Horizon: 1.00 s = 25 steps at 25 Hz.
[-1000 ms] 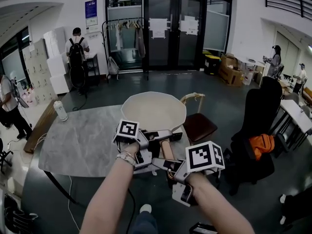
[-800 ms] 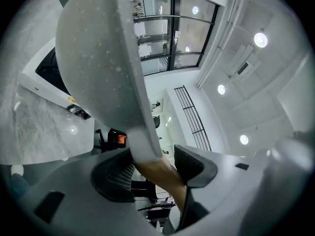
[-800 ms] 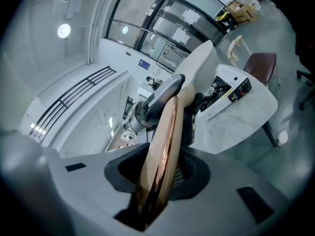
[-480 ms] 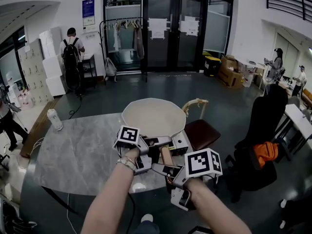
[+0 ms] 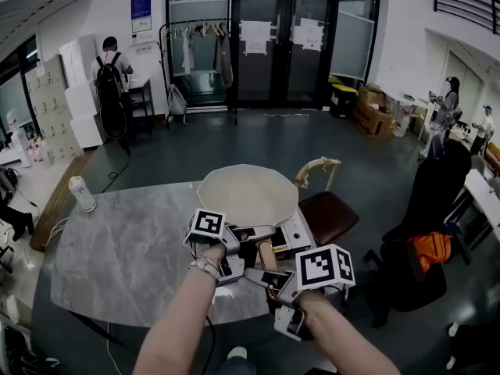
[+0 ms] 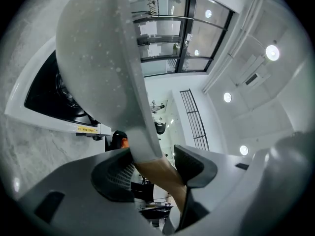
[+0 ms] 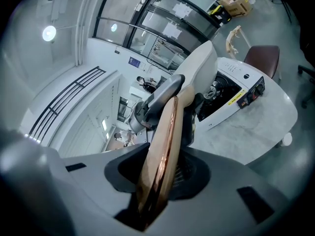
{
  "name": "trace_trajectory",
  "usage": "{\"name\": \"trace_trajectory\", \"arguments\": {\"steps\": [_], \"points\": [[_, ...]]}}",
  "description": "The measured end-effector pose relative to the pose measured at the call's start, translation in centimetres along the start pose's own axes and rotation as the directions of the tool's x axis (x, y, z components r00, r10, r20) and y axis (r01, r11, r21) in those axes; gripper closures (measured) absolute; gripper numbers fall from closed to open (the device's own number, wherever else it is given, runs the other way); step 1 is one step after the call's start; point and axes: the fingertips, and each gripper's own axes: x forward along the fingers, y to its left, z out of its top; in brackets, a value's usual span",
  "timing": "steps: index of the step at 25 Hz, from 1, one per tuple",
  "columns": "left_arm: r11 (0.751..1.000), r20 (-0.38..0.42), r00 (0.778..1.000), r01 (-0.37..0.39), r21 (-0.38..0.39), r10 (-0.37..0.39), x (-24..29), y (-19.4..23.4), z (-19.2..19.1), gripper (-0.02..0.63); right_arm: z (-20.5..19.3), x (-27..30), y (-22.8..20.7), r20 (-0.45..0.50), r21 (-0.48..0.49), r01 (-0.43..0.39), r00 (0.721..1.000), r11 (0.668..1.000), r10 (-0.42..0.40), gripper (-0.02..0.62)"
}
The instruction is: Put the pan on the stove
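Observation:
A cream pan (image 5: 246, 194) with a wooden handle (image 5: 268, 255) hangs tilted over the white stove (image 5: 297, 231) at the right side of the marble table (image 5: 125, 248). My left gripper (image 5: 238, 244) is shut on the handle's grey neck next to the bowl. My right gripper (image 5: 273, 276) is shut on the wooden handle farther back. In the left gripper view the pan's underside (image 6: 93, 58) is above the black burner (image 6: 51, 100). In the right gripper view the handle (image 7: 162, 146) runs between the jaws toward the pan (image 7: 203, 65) and the stove (image 7: 234, 95). Whether the pan touches the burner is hidden.
A white bottle (image 5: 80, 194) stands at the table's far left corner. A chair with a brown seat (image 5: 328, 216) is just behind the stove's side of the table. A black office chair with an orange bag (image 5: 426, 248) stands to the right. People stand far off.
Both grippers keep their hold on the handle. The pan has come slightly nearer over the stove, and more of the stove's right end shows.

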Motion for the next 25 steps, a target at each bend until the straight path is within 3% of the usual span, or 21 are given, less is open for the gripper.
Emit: {"name": "trace_trajectory", "arguments": {"steps": [10, 20, 25], "points": [[0.999, -0.015, 1.0, -0.007, -0.046, 0.006, 0.9, 4.3, 1.3, 0.356, 1.0, 2.1, -3.3, -0.022, 0.045, 0.025, 0.999, 0.999, -0.024, 0.488], [0.994, 0.009, 0.999, 0.05, -0.101, -0.049, 1.4, 4.2, 2.1, 0.356, 1.9, 3.3, -4.6, -0.046, 0.041, 0.054, 0.998, 0.998, -0.053, 0.491], [0.997, -0.004, 1.0, -0.029, -0.07, 0.029, 1.2, 5.8, 2.6, 0.357, 1.9, 3.7, -5.3, -0.048, 0.054, 0.052, 0.998, 0.997, -0.049, 0.499]]}}
